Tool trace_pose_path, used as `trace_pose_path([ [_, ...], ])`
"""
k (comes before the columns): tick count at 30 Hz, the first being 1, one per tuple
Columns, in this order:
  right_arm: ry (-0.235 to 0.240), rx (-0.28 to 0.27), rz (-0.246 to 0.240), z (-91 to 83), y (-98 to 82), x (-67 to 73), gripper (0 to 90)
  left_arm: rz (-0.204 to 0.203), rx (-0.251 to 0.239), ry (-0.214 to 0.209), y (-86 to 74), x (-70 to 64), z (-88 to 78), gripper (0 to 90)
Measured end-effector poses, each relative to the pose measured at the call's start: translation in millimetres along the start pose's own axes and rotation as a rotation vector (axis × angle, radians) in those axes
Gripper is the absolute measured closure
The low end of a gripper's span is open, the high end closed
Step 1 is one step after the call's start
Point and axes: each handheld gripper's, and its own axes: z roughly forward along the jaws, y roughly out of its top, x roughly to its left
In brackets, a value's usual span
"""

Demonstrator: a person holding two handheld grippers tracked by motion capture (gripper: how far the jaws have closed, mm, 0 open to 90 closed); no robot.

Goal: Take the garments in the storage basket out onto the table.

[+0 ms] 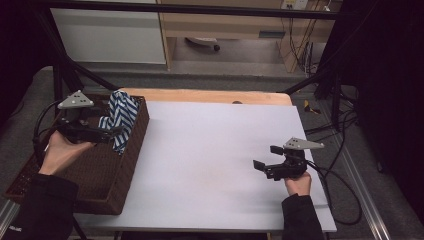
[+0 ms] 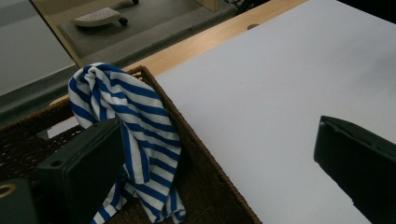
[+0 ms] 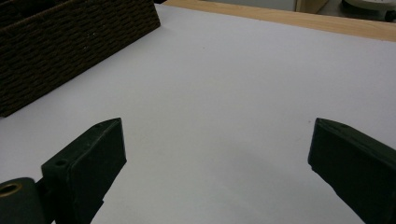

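Note:
A blue-and-white striped cloth (image 1: 120, 117) (image 2: 135, 130) stands bunched up at the right wall of a dark woven basket (image 1: 100, 172) (image 2: 210, 186), its lower end hanging inside. My left gripper (image 1: 111, 129) (image 2: 217, 128) is over the basket with its jaws wide apart and open. The cloth rests against one jaw, and nothing is pinched between them. My right gripper (image 1: 266, 156) (image 3: 217, 123) hovers low over the white table sheet (image 1: 210, 145) (image 3: 219, 70) at the right. It is open with nothing between its jaws.
The basket (image 3: 70, 51) sits on the table's left side, partly past the sheet's left edge. A strip of bare wood (image 1: 210, 95) runs along the far edge. Cables (image 1: 345, 200) trail off the right side, and black frame bars stand behind.

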Motion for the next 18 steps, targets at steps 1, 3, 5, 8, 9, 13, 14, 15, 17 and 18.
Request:
trace_pose_path([
  [1,0.000,0.000,0.000,-0.1,0.0,0.0,4.5,-0.005,-0.002,0.002,0.3,1.1,1.6,1.7],
  [3,0.002,0.000,-0.001,-0.2,0.1,-0.2,4.5,-0.009,0.003,0.006,0.7,3.6,3.9,1.7],
  [5,0.001,0.000,-0.001,0.3,0.0,0.0,4.5,-0.015,0.009,0.008,1.1,6.3,7.6,1.7],
  [8,0.001,0.003,-0.003,1.0,-0.3,0.0,4.5,-0.023,0.008,0.013,1.7,9.3,11.8,1.7],
  [9,0.001,0.004,0.000,1.1,-0.3,0.2,4.5,-0.022,0.004,0.017,2.0,10.1,12.6,1.7],
  [13,0.000,0.005,0.000,1.5,-0.4,0.4,4.5,-0.030,-0.003,0.021,2.5,13.9,17.5,1.6],
  [14,0.002,0.005,-0.001,1.5,-0.4,0.4,4.5,-0.036,-0.005,0.020,2.7,14.8,19.2,1.7],
  [15,0.002,0.004,-0.001,1.6,-0.4,0.4,4.5,-0.038,-0.002,0.025,2.9,16.0,20.5,1.7],
  [17,0.000,0.005,-0.001,1.5,-0.4,0.4,4.5,-0.044,-0.003,0.034,3.2,18.1,23.3,1.7],
  [18,0.001,0.005,-0.001,1.6,-0.5,0.4,4.5,-0.047,-0.003,0.039,3.1,19.4,24.8,1.6],
])
